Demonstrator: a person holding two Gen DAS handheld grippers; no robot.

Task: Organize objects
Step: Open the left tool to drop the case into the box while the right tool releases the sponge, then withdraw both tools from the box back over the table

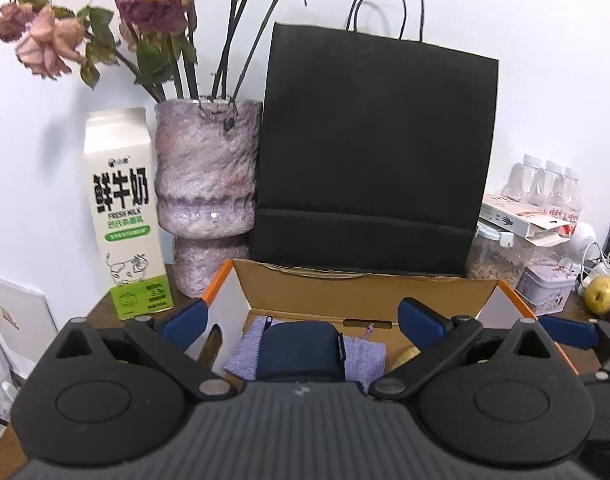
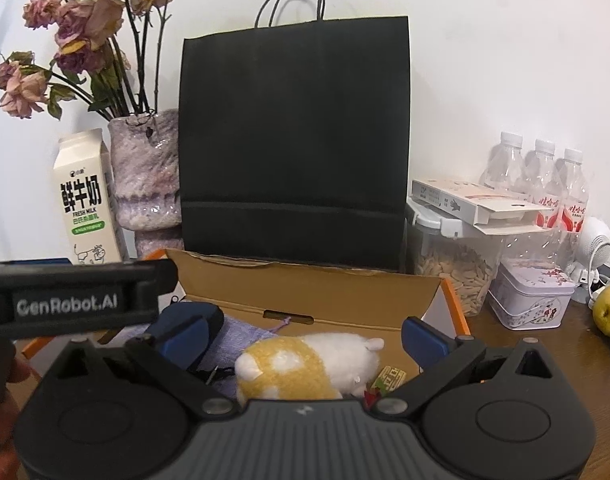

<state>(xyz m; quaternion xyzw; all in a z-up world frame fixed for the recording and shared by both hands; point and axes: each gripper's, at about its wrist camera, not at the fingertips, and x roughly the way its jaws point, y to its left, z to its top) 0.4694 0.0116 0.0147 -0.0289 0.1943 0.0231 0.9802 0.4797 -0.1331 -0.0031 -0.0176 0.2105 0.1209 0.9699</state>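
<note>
- We have both grippers hovering over the open brown cardboard box with orange edges point(image 1: 369, 284), which stands on the brown wooden bench point(image 2: 545, 344) in front of the tall black paper bag point(image 1: 377, 152).
- The left gripper point(image 1: 301, 316) has its blue-padded fingers point(image 1: 421, 318) spread wide with nothing clamped; the dark navy zip pouch point(image 1: 301, 350) lies below them, on the lilac fabric bag point(image 1: 363, 360) inside the box.
- The right gripper point(image 2: 303, 338) is likewise wide apart and empty, above the yellow-and-white plush toy point(image 2: 305, 364) resting in the box.
- Both items look placed, so we judge the step is withdrawing: we should lift straight up and clear of the box walls (the raised back flap sits close) so the fingers snag neither the pouch strap nor the plush.
- The right view alone shows the plush whole, a small green packet point(image 2: 391, 378) beside it, and the other gripper's body crossing on the left; the left view shows only a yellow sliver, probably that plush.
- The left view alone shows the pouch squarely.
</note>
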